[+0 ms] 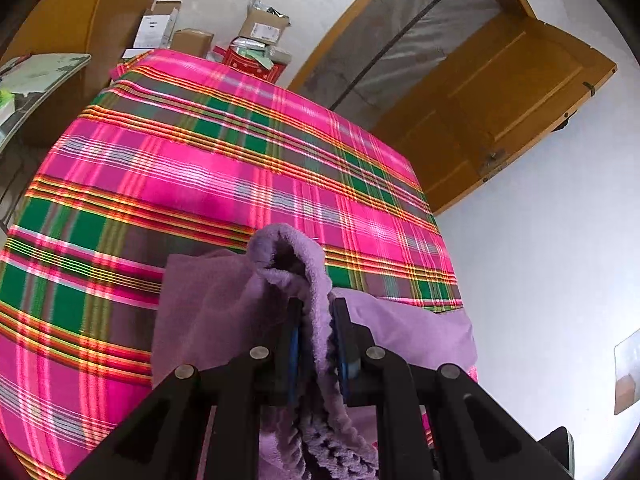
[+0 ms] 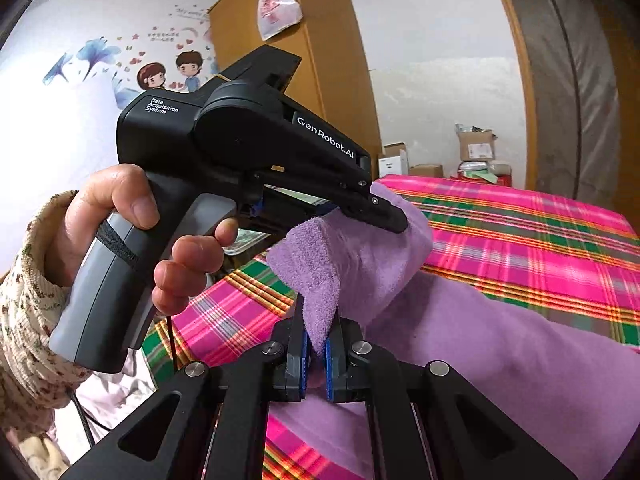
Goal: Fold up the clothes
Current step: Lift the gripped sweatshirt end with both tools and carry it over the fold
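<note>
A purple fleece garment (image 2: 480,344) lies over the near part of a bed covered with a pink and green plaid sheet (image 1: 200,168). My left gripper (image 1: 316,312) is shut on a bunched fold of the purple garment (image 1: 304,264), which sticks up past its blue pads. In the right wrist view my right gripper (image 2: 318,328) is shut on another raised corner of the same cloth. The left gripper (image 2: 384,216) shows there too, held by a hand (image 2: 120,216) in a floral sleeve, pinching the cloth just beyond my right one.
Cardboard boxes (image 1: 260,28) are stacked against the wall behind the bed. A wooden door (image 1: 500,92) stands open at the right, a wooden wardrobe (image 2: 320,48) with a hanging plastic bag (image 2: 276,4) at the left. A white wall runs along the bed's right side.
</note>
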A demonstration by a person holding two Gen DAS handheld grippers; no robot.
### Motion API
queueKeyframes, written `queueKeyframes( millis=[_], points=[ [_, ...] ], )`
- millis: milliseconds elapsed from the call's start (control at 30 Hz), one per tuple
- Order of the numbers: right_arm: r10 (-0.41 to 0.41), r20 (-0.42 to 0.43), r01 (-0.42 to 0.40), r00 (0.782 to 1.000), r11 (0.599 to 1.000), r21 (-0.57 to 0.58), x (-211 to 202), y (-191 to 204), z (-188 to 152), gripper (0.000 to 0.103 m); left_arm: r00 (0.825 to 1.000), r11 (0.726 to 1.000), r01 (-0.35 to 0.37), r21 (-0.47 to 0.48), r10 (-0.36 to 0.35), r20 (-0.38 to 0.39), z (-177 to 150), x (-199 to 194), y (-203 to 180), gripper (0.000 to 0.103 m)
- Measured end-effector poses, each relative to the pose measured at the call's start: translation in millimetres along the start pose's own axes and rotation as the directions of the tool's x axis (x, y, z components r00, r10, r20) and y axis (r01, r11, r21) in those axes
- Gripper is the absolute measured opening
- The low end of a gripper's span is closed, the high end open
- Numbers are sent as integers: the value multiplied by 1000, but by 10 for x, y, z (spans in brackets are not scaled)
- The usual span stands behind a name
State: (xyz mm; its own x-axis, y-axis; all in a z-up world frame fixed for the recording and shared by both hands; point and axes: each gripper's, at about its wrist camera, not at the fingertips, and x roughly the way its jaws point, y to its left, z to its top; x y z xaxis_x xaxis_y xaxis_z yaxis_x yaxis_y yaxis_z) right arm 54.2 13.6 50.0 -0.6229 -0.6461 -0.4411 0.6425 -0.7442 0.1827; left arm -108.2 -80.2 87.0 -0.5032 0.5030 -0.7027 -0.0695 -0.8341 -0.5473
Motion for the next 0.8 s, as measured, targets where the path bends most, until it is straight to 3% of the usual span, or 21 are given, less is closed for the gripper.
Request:
queueKeyframes(
  millis=[467, 800],
  points=[
    [-19, -54, 24, 998, 996, 82, -88, -374, -300, 7, 998, 1000, -17, 2, 17, -68, -145, 492, -154, 16],
    [-8, -112, 24, 994, 990, 141, -89, -553, -508, 11, 997, 1000, -6, -4, 6, -81, -210, 598, -136, 29]
  ],
)
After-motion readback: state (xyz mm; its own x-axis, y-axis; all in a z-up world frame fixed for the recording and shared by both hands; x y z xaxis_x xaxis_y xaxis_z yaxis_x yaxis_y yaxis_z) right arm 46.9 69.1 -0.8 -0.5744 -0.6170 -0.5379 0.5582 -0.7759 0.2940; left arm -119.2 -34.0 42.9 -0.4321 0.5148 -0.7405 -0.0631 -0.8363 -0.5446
